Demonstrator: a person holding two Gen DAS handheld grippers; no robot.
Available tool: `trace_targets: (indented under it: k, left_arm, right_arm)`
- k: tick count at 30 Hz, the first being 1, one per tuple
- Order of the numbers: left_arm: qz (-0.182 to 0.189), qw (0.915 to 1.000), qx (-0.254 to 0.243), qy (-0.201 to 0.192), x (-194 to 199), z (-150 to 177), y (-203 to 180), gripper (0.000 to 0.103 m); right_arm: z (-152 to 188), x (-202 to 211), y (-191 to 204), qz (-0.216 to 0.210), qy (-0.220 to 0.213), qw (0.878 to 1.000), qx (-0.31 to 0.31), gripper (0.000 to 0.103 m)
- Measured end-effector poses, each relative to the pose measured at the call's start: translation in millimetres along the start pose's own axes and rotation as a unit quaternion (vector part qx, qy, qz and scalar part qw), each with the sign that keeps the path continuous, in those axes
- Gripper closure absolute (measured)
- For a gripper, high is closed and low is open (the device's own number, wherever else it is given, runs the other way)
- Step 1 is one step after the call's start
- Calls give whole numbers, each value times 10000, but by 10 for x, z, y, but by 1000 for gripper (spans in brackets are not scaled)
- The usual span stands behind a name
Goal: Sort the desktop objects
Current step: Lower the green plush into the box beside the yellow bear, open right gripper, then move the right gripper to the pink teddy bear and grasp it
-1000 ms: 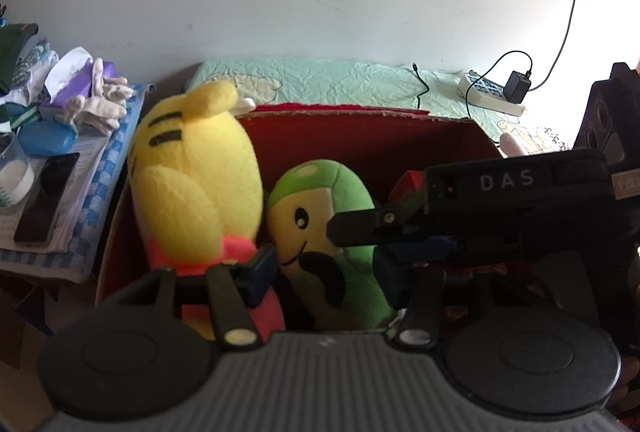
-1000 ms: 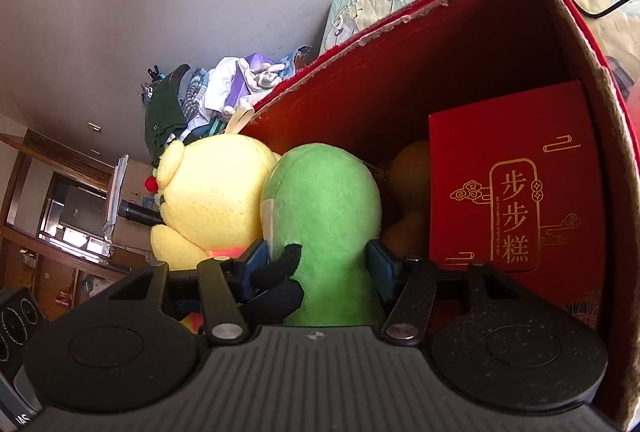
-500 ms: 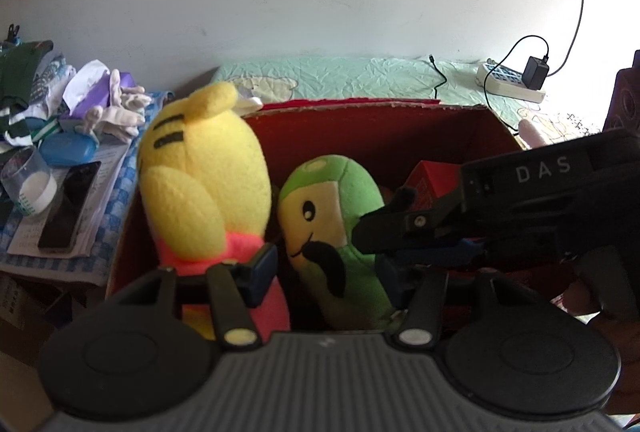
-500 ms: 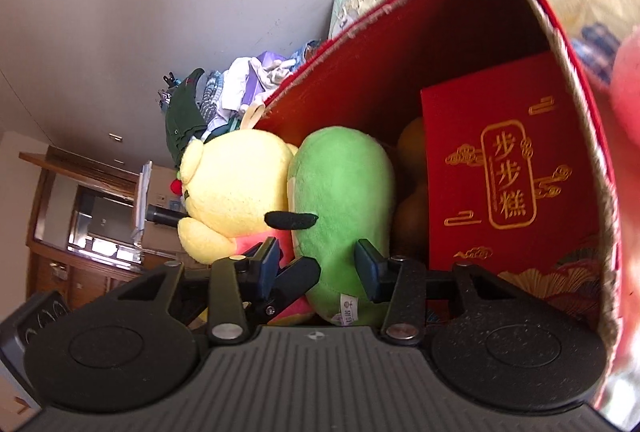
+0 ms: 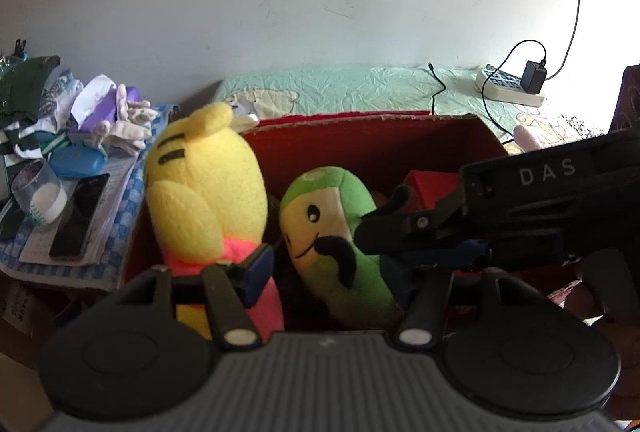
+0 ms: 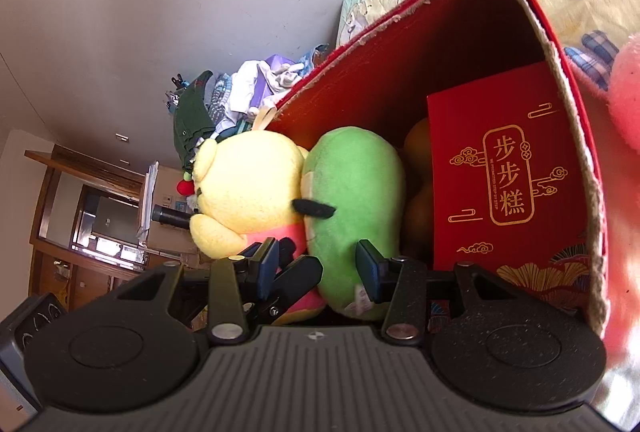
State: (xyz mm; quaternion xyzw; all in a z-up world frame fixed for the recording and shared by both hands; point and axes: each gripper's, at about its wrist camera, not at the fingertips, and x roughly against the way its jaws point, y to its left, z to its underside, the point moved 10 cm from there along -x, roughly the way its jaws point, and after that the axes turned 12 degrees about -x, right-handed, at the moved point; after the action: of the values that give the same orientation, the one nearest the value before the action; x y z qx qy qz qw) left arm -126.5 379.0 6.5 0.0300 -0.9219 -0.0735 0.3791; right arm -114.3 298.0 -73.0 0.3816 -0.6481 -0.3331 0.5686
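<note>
Green plush toy [image 6: 356, 199] stands in the red box [image 6: 404, 79], wedged between yellow plush toy [image 6: 248, 191] and red packet [image 6: 508, 175]. My right gripper [image 6: 318, 268] jaws pinch its base; left gripper [image 5: 332, 272] jaws are opening around it, not pressing.

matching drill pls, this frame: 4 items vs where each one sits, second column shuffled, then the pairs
Items:
1. yellow plush
2. green plush
3. red gift box
4. power strip

Places:
A. on the green sheet by the wall
B. left end of the red carton
C. middle of the carton
D. against the carton's right wall

Pairs: 1-B, 2-C, 3-D, 4-A
</note>
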Motion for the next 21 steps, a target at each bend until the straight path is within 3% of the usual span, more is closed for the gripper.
trace_targets:
  k: [9,21]
  left_arm:
    - [-67,9998,-176,-108,242,25,-61,41]
    - [132,9994,-281,-162,409,-1,-324,40]
  right_arm:
    - [127,282,100,-39,-487,9986,199,56]
    - [336,676,116,-90,-1184,9921,414,55]
